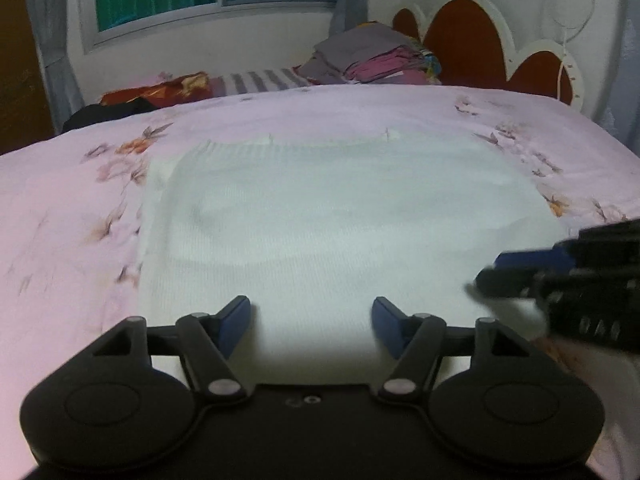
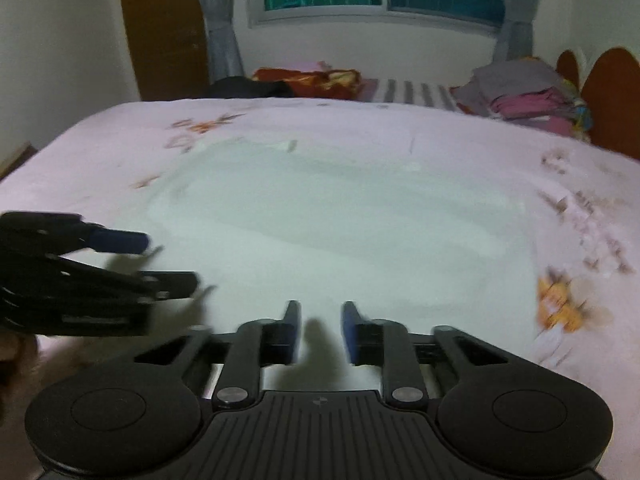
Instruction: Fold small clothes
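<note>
A white knitted garment (image 1: pixel 320 208) (image 2: pixel 328 216) lies spread flat on the pink floral bedsheet (image 1: pixel 60 208) (image 2: pixel 580 208). My left gripper (image 1: pixel 311 320) hovers over the garment's near edge, its blue-padded jaws wide apart with nothing between them. My right gripper (image 2: pixel 321 316) is over the same near edge, jaws set close with a narrow gap, and only cloth lies beneath it. Each gripper shows blurred in the other's view: the right gripper (image 1: pixel 492 276) comes in from the right, and the left gripper (image 2: pixel 160 260) from the left.
A stack of folded clothes (image 1: pixel 372 60) (image 2: pixel 524 96) sits at the far side of the bed by the brown headboard (image 1: pixel 460 40). A striped cloth (image 1: pixel 260 80), red patterned fabric (image 2: pixel 308 78) and a dark garment (image 1: pixel 108 112) lie along the far edge under the window.
</note>
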Motion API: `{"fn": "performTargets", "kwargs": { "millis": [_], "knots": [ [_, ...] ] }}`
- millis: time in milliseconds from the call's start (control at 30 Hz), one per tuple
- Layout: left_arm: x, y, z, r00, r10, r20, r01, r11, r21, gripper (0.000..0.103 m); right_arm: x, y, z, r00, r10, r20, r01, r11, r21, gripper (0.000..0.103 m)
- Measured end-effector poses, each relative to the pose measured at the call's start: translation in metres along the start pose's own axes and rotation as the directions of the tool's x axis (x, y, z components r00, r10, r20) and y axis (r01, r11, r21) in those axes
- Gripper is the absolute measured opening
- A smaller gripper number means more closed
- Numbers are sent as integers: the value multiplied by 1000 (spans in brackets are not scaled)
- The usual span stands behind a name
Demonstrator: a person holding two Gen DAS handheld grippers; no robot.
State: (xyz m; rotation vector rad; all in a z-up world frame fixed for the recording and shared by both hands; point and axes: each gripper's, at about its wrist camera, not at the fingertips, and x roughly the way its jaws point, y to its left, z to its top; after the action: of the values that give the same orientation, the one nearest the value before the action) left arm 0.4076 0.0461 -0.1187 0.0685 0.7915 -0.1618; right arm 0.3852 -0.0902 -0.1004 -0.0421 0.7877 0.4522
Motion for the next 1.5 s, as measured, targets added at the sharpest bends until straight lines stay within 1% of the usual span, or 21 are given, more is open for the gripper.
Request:
{"fn": "performTargets", "kwargs": {
  "millis": [167,233,333,500,533,600,733,833,967,1033,1100,1133,1200,1233,1267,1300,1367,1433,1467,1500],
  "knots": [
    [1,-5,-4,1000,16,-18,-16,1000,-16,65,5,16,-11,999,37,-27,-36,999,13,22],
    [1,-8,-6,999,30,-27,-31,999,-13,61,7,23,-13,998,44,-35,-43,999,18,22],
    [4,-8,-8,998,42,-38,-43,999,-26,61,12,21,-16,998,42,-44,-41,999,14,22],
    [3,-10,-13,998,55,-39,-55,998,-11,65,18,19,-21,998,42,-57,-42,999,3,22],
    [2,-8,-14,998,57,-40,-58,998,-15,67,18,18,-21,998,37,-57,-37,999,4,22],
    [-2,-1,-17,997,67,-38,-68,997,-23,67,13,11,-24,998,19,-55,-19,1000,10,22],
    [-12,18,-26,994,101,-36,-103,993,-50,67,-3,-18,-35,998,-35,-53,37,998,51,22],
    [-17,32,-33,993,111,-36,-113,990,-87,67,-17,-43,-45,995,-80,-53,85,992,89,22],
    [-21,43,-41,994,104,-34,-108,987,-116,67,-34,-71,-60,989,-133,-59,139,982,129,21],
    [-24,41,-39,993,113,-31,-116,986,-124,65,-40,-80,-66,989,-134,-55,140,980,142,21],
    [-29,39,-36,993,119,-10,-120,985,-121,65,-44,-79,-65,989,-140,-57,146,979,138,21],
    [-30,38,-35,993,122,-7,-122,985,-121,67,-47,-77,-63,987,-151,-52,157,978,139,21],
    [-24,41,-35,993,115,-30,-118,984,-132,67,-52,-77,-61,988,-153,-20,154,976,153,21],
    [-21,43,-37,992,113,-49,-119,984,-134,69,-51,-78,-61,986,-164,-26,166,974,155,21],
    [-20,45,-38,992,113,-51,-119,984,-135,69,-47,-79,-62,983,-178,-50,184,971,155,21],
    [-23,45,-38,992,114,-45,-120,983,-142,67,-43,-81,-64,979,-191,-73,200,967,155,21],
    [-30,46,-37,993,120,-15,-121,981,-149,66,-46,-84,-65,979,-188,-74,198,966,165,21],
    [-25,48,-38,992,121,-46,-127,979,-157,66,-53,-84,-65,981,-185,-50,191,967,168,21],
    [-23,49,-39,990,127,-54,-134,978,-162,67,-53,-84,-67,982,-183,-57,190,967,168,21],
    [-24,49,-38,990,134,-52,-141,976,-166,68,-48,-86,-70,980,-182,-81,193,966,170,21]
  ]
}}
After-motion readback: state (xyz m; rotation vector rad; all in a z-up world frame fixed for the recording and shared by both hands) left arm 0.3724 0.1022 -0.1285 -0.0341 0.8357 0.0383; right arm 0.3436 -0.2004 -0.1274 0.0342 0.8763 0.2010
